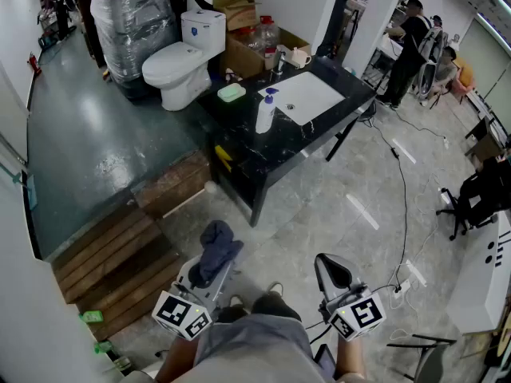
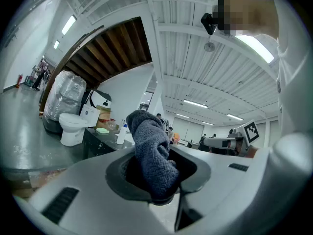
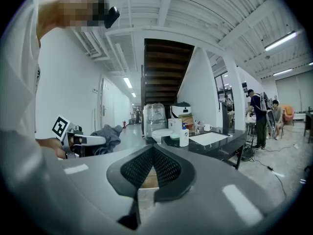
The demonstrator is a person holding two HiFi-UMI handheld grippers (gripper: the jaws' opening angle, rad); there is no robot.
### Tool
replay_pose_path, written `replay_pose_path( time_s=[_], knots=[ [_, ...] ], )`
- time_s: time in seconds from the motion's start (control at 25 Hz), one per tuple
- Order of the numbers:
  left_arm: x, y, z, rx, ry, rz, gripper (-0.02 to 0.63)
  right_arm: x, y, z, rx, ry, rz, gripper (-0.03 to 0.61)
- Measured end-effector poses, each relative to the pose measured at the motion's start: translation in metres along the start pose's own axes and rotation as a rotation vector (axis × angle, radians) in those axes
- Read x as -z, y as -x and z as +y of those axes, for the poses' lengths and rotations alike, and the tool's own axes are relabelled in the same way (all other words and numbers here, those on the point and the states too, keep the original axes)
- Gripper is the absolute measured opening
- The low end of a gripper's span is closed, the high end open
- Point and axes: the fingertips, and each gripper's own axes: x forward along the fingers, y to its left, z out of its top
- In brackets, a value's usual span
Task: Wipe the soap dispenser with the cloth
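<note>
The left gripper (image 2: 157, 182) is squeezing a dark blue cloth (image 2: 150, 148) between its jaws. Most of the cloth is sticking up loose above them. The right gripper (image 3: 152, 169) is clenched tight and is holding nothing.

The soap dispenser (image 1: 265, 112) is standing upright in the upper middle of the head view. It is sitting on the black counter (image 1: 243, 150), just beside the white sink (image 1: 305, 98). It is well apart from both grippers, which are low in the frame.

Here is what could be going wrong next. The bottle is looking tall and thin, so a hard push from the cloth could be knocking it over or sliding it into the sink. That may be happening if nothing is holding it steady, and the right gripper is needing to open before it can do that. The cloth could also be slipping out, because the jaws are only pinching one part of it. A black cable (image 1: 403, 206) is lying on the floor at the right, and wooden steps (image 1: 120, 254) are sitting at the lower left. Feet could be catching on either one while walking up to the counter.

No words are showing clearly anywhere. The bottle is too small for reading a label. The cubes on the grippers are showing only black and white squares, not letters. The cardboard box (image 1: 239, 10) behind the toilet (image 1: 180, 66) is showing no print that can be read.
</note>
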Motion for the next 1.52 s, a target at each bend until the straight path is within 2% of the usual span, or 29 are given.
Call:
replay_pose_path(
  time_s=[0.44, 0.68, 0.96, 1.16, 1.52],
  knots=[
    [-0.001, -0.036, -0.022, 0.013, -0.010, 0.032, 0.107, 0.005, 0.007, -0.032, -0.021, -0.049, -0.021, 0.000],
    [-0.002, -0.061, -0.032, 0.003, -0.021, 0.062, 0.107, 0.009, 0.010, -0.050, -0.077, -0.083, -0.015, 0.000],
    [-0.003, -0.103, -0.045, -0.019, -0.030, 0.072, 0.107, 0.015, 0.011, -0.088, -0.134, -0.073, 0.024, 0.002],
    [-0.005, -0.127, -0.053, -0.055, -0.045, 0.077, 0.107, 0.014, 0.011, -0.117, -0.161, -0.094, 0.000, 0.002],
    [0.001, -0.187, -0.088, -0.024, -0.090, 0.096, 0.107, 0.024, 0.033, -0.174, -0.149, -0.138, -0.045, 0.002]
  ],
)
